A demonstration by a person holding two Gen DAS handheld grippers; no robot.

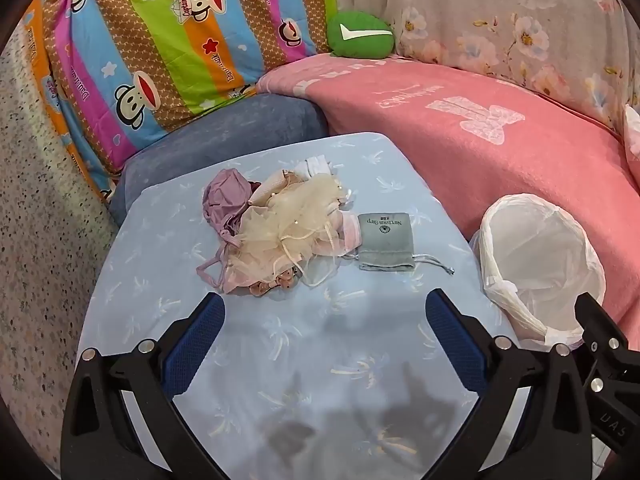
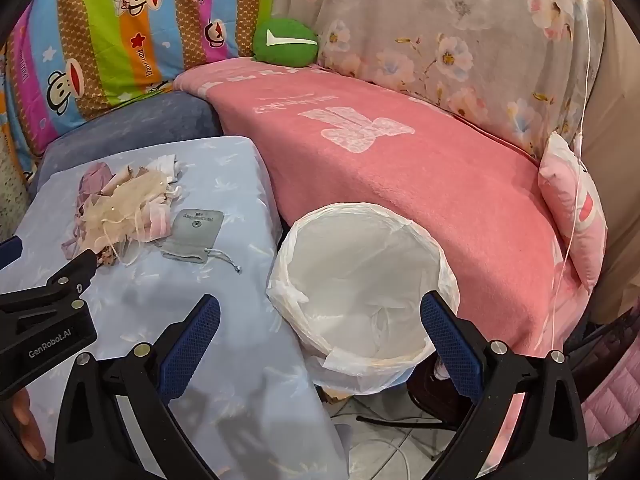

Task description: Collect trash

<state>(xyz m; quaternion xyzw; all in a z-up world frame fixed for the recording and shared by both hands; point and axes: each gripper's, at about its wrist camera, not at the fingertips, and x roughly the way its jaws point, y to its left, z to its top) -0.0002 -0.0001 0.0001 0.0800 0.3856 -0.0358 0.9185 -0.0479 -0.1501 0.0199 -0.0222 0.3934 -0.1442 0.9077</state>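
A heap of cream tulle, pink and mauve cloth scraps (image 1: 276,232) (image 2: 124,212) lies on the light blue table cover (image 1: 304,360) (image 2: 224,320). A grey drawstring pouch (image 1: 386,242) (image 2: 196,234) rests right beside the heap. A bin lined with a white bag (image 1: 540,264) (image 2: 364,292) stands by the table's right edge. My left gripper (image 1: 324,320) hovers open over bare cover, short of the heap, nothing between its fingers. My right gripper (image 2: 320,320) is open too, above the table edge and the bin's rim. The left gripper's body (image 2: 52,308) shows in the right wrist view.
A pink blanket (image 1: 500,152) (image 2: 400,168) covers the couch behind the table and bin. Striped cartoon bedding (image 1: 160,40), a floral sheet (image 2: 440,40), a green cushion (image 1: 360,34) (image 2: 286,42) and a pink pillow (image 2: 572,208) stand behind. Tiled floor (image 2: 380,440) and a dark stand lie under the bin.
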